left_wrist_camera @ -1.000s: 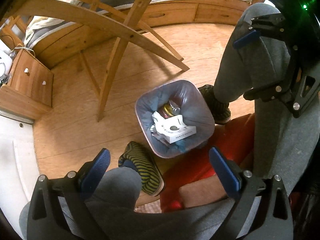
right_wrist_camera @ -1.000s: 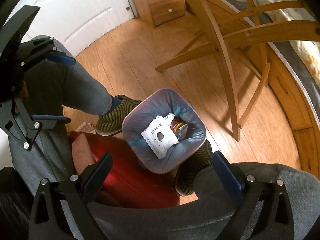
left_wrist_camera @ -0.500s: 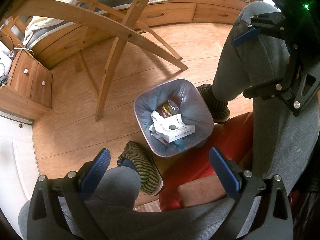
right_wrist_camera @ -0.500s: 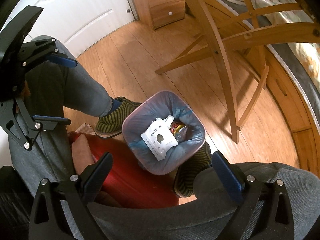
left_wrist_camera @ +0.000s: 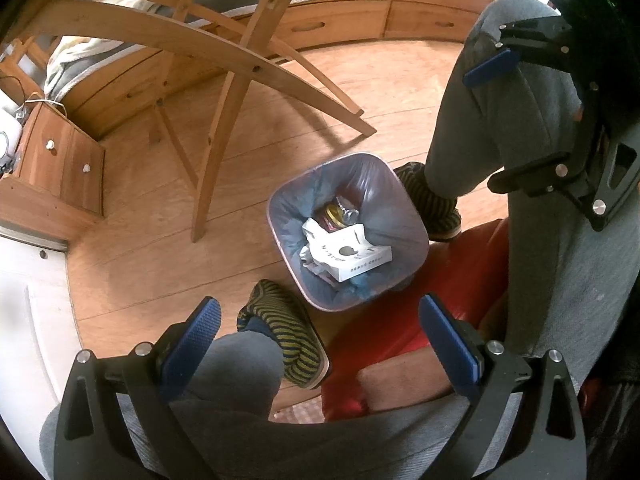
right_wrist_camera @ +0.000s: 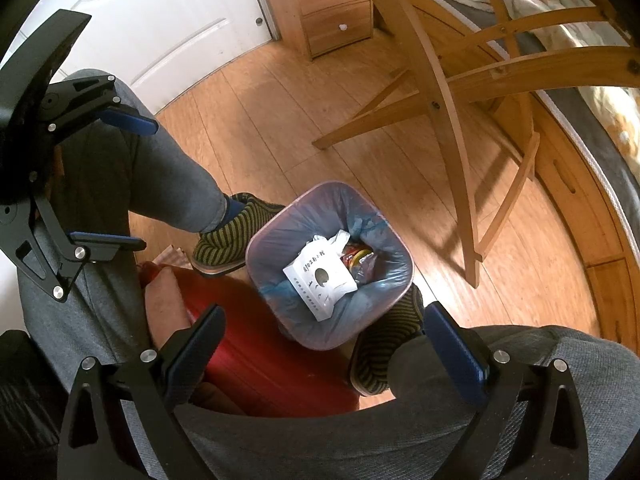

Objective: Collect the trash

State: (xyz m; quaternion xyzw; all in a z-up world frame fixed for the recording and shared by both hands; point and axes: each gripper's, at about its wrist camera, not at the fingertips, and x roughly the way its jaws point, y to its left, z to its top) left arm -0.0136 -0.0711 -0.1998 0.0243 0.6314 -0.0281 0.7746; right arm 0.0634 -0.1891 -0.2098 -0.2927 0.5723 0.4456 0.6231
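Observation:
A small trash bin (left_wrist_camera: 404, 216) lined with a bluish bag stands on the wood floor between the person's feet; its rim (right_wrist_camera: 256, 248) also shows in the right wrist view. Inside lie a white printed box (left_wrist_camera: 352, 256) (right_wrist_camera: 320, 276), crumpled paper and a yellow-red can (left_wrist_camera: 334, 212). My left gripper (left_wrist_camera: 320, 324) hangs open high above the bin, nothing between its blue pads. My right gripper (right_wrist_camera: 324, 328) is likewise open and empty above the bin. Each gripper shows at the side of the other's view: the right gripper (left_wrist_camera: 516, 120), the left gripper (right_wrist_camera: 120, 180).
The person's grey-trousered legs and striped slippers (left_wrist_camera: 284, 340) flank the bin. A red seat (right_wrist_camera: 280, 364) lies below. A wooden chair frame (left_wrist_camera: 224, 80), a bed with drawers (left_wrist_camera: 340, 20), a nightstand (right_wrist_camera: 336, 12) and a white door (right_wrist_camera: 160, 20) surround the floor.
Both grippers stay open and empty; the views drifted only slightly, with the bin sliding a little in frame.

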